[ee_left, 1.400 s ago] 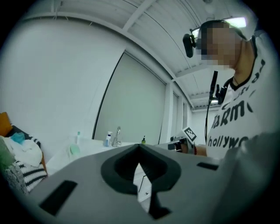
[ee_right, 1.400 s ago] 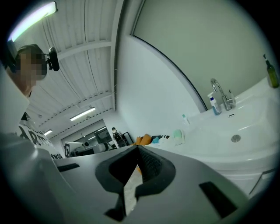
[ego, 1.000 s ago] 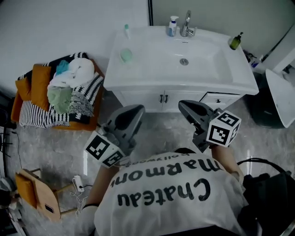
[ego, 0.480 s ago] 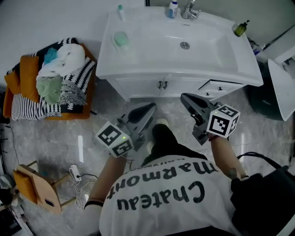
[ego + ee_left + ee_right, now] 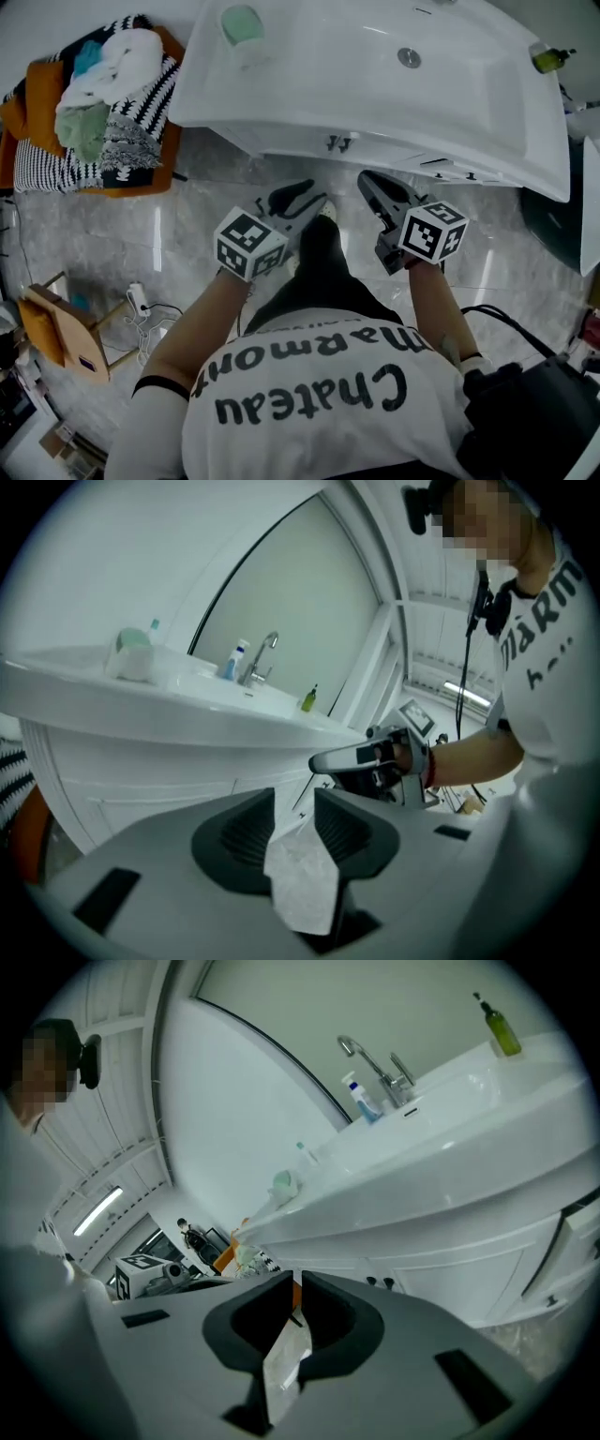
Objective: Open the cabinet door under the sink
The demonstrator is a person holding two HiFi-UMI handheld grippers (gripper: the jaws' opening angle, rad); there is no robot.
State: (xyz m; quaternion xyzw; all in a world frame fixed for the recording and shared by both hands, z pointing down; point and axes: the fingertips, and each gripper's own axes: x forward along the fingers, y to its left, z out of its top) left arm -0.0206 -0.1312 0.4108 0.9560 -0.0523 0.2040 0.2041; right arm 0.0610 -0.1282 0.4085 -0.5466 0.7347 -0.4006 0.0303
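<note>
— Where are the cabinet doors (image 5: 305,142) sitting?
— Under the sink (image 5: 309,94), showing closed, their handles (image 5: 335,142) meeting in the middle.
— And the grippers?
— The left gripper (image 5: 302,192) is hovering near the doors, jaws narrowly apart and empty. The right gripper (image 5: 370,183) is hovering beside it; its jaws have just been opening a sliver, gripping nothing.

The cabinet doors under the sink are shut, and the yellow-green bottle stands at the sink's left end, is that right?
Not quite. The yellow-green bottle stands at the right end of the sink, as the head view shows. The cabinet doors are indeed shut.
</note>
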